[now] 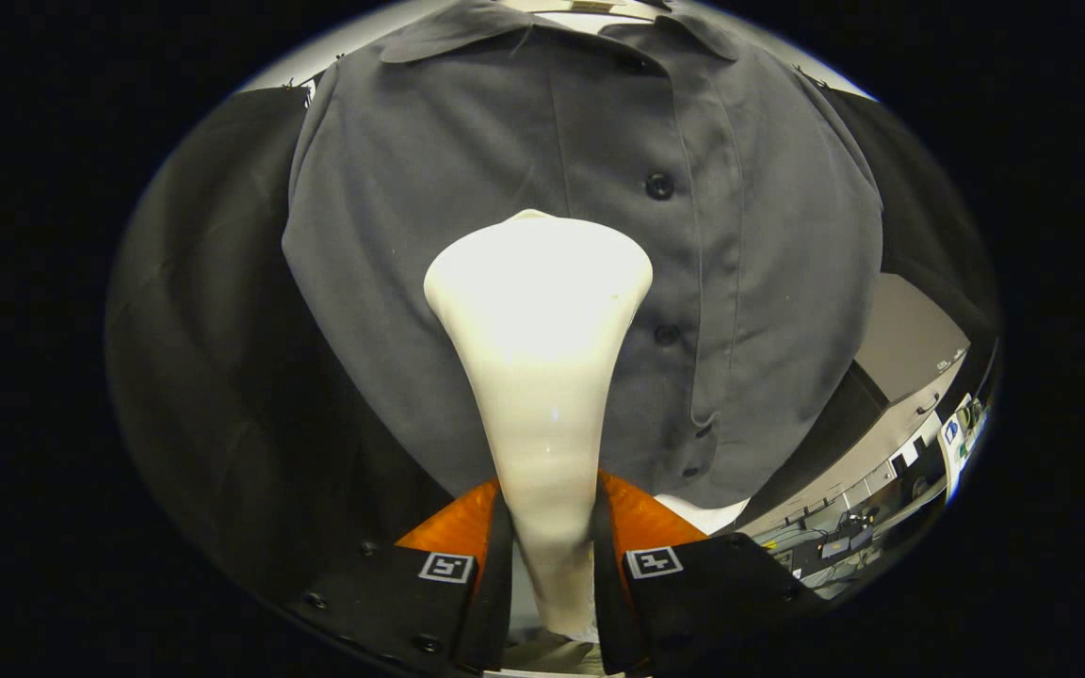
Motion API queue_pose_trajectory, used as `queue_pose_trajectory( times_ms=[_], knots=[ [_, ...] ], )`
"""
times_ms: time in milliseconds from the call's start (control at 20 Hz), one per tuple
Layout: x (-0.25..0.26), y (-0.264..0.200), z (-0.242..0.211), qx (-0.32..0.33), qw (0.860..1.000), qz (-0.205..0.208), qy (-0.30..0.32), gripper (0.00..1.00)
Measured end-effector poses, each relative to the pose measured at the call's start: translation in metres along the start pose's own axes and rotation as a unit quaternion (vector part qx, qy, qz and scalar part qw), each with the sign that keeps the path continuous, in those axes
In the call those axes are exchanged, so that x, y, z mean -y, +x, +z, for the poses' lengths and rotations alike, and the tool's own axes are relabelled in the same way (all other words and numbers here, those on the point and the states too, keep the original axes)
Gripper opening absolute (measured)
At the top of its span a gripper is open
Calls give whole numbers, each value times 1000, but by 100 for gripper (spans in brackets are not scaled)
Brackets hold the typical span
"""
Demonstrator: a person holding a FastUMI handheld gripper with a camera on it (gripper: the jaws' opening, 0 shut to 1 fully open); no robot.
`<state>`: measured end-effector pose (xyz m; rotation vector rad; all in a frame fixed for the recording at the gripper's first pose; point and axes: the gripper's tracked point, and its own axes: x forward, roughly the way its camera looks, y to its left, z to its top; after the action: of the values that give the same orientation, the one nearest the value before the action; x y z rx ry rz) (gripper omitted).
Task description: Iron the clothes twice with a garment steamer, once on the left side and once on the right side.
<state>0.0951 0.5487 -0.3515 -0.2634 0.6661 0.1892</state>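
Gripper fingers are closed narrow around the slim handle of the garment steamer, one finger pressing on each side of the neck, so the tool is firmly held and points forward at the cloth. Far to the left hangs the dark booth wall, well apart from the work. Next comes the left half of the grey shirt, hanging with its collar at the top; the steamer's flared head sits in front of this half, just left of the button placket, though whether the head is touching the fabric or only close cannot be told. To the right of the placket lies the shirt's other half, and beyond its right hem, further off, are a pale bench and some clutter too small to make out. Judging by the position, the step in hand looks like the pass on the left side. To do it well, the head should be kept flat and square to the cloth, moved in one steady vertical stroke along the panel, staying clear of the buttons so the rim does not snag. The grip should not loosen, since the smooth tapered handle could slip between the fingers. Once this side is covered, the head should cross over the placket to the right half for the second pass.
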Motion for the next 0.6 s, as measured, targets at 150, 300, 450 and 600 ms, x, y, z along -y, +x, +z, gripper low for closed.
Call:
queue_pose_trajectory(
  times_ms=[150, 300, 450, 600],
  knots=[
    [5, 6, -22, -18, 1000, -3, 0, 45],
    [12, 13, -39, -33, 999, -6, -1, 45],
    [19, 13, -49, -45, 999, -7, -3, 45],
    [21, 18, -59, -58, 998, -6, -6, 45]
  ],
)
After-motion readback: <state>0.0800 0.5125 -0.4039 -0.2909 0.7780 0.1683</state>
